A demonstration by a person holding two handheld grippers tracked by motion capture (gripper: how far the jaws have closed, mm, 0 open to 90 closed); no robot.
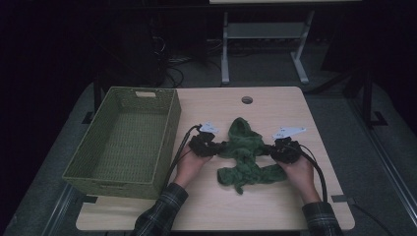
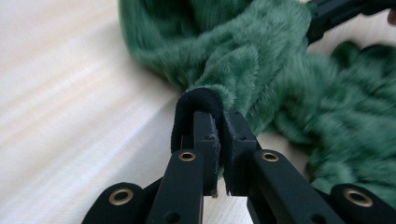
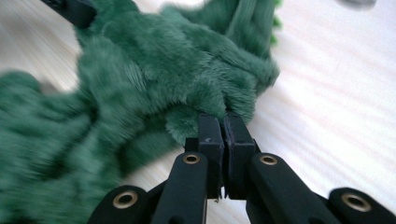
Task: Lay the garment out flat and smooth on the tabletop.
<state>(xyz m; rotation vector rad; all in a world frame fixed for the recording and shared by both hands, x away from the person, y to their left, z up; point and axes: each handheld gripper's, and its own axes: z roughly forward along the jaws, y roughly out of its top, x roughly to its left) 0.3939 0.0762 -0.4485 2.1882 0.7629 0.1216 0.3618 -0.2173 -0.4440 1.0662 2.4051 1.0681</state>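
L claw (image 2: 217,130) & R claw (image 3: 224,133) both clamped tight on green fleece garment (image 1: 244,155), on table (image 1: 275,206).

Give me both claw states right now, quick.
Left claw: shut on the black cuff of the green fleece garment.
Right claw: shut on the garment's fuzzy edge at its other side.

On the table (image 1: 275,105), the basket (image 1: 125,142) sits at the left of the high view. Right of it, at centre frame, lies the fleece garment (image 1: 244,157), between the left gripper (image 1: 216,146) on its left edge and the right gripper (image 1: 270,149) on its right edge.
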